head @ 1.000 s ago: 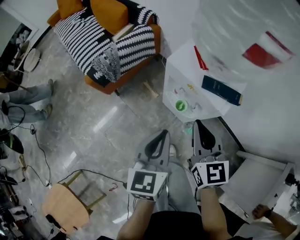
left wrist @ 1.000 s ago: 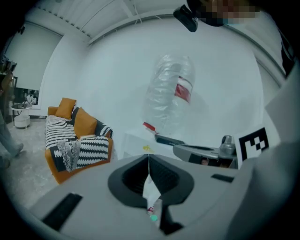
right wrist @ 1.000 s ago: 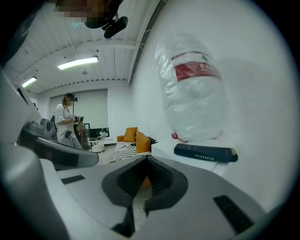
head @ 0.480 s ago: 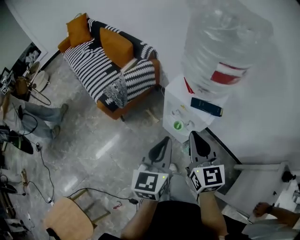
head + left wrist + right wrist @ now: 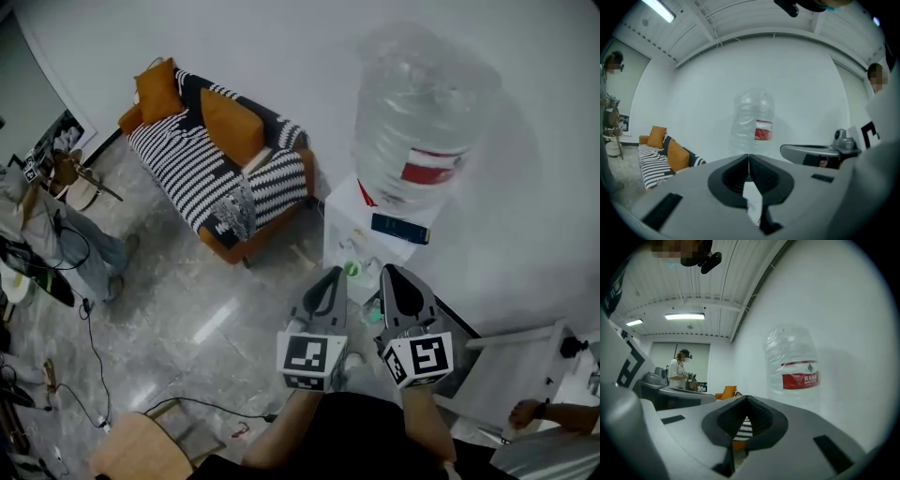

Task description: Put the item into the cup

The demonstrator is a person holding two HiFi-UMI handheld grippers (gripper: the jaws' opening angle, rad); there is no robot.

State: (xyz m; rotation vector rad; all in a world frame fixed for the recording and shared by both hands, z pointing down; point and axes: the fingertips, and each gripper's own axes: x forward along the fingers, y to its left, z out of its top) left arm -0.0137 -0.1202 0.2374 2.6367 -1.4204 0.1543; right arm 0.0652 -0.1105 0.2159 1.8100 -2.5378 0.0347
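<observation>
White-walled room; black-and-white striped sofa (image 5: 202, 164) at left. Clear water bottle with red label (image 5: 417, 122) atop white dispenser (image 5: 339, 230). Jaws of left gripper (image 5: 332, 274) and right gripper (image 5: 388, 272) pressed together, empty. Small green cup (image 5: 352, 269) on dispenser ledge, between both tips.

Head cam: up high, pointing steeply down over both claws. Left claw (image 5: 330, 274) and right claw (image 5: 390, 272) sit low centre, floor (image 5: 187, 300) and sofa (image 5: 206, 159) to the left, water bottle (image 5: 417, 122) top right, close to the lens.
Left gripper cam: just behind its claw, looks along it roughly level at the bottle, mid-distance against the wall. Sofa lower left, right claw side-on at the right.
Right gripper cam: same mount, tilted up, ceiling (image 5: 693, 287) in frame, bottle nearer, on the right.
Bottle and sofa show in all three views.
</observation>
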